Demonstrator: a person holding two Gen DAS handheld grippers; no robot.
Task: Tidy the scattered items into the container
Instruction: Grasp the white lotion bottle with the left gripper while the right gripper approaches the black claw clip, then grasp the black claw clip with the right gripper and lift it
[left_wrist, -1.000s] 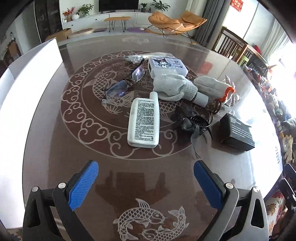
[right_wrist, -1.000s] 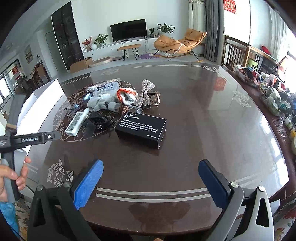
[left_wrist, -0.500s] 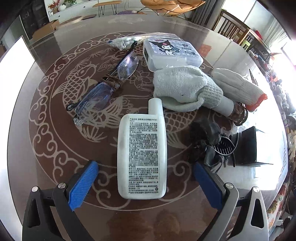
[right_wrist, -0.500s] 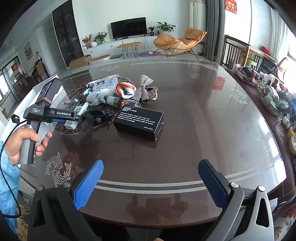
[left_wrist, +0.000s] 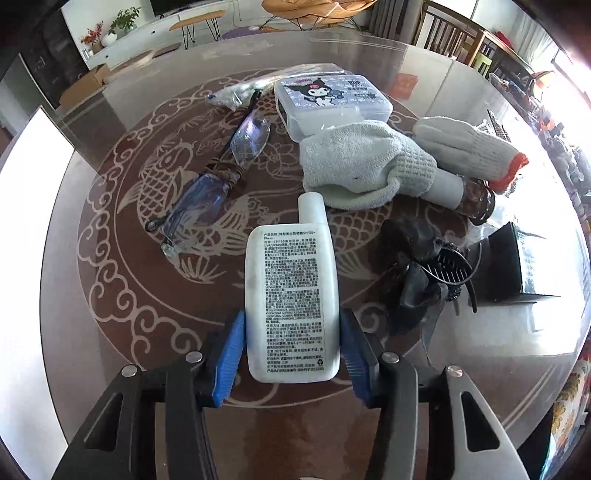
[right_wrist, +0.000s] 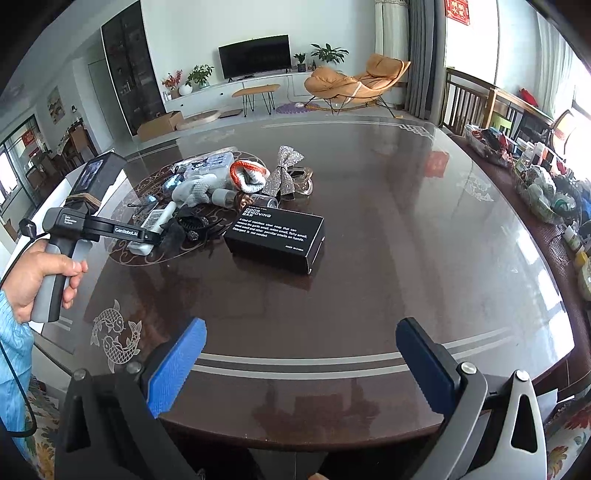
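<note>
A white flat bottle with black print lies on the dark round table, cap pointing away. My left gripper points down over it; its jaws are closing, and both blue pads touch the sides of the bottle's lower end. In the right wrist view a hand holds that left gripper over the bottle. My right gripper stands open near the table's front edge, with nothing between its fingers. A white container sits beside the table's left edge.
Beyond the bottle lie glasses, a cartoon-printed plastic case, a grey glove, a white glove with an orange cuff and a black hair clip. A black box and a silver bow lie further right.
My left gripper came forward and down over the white bottle, and its jaws closed from wide open onto the bottle's sides. The right gripper kept still.
</note>
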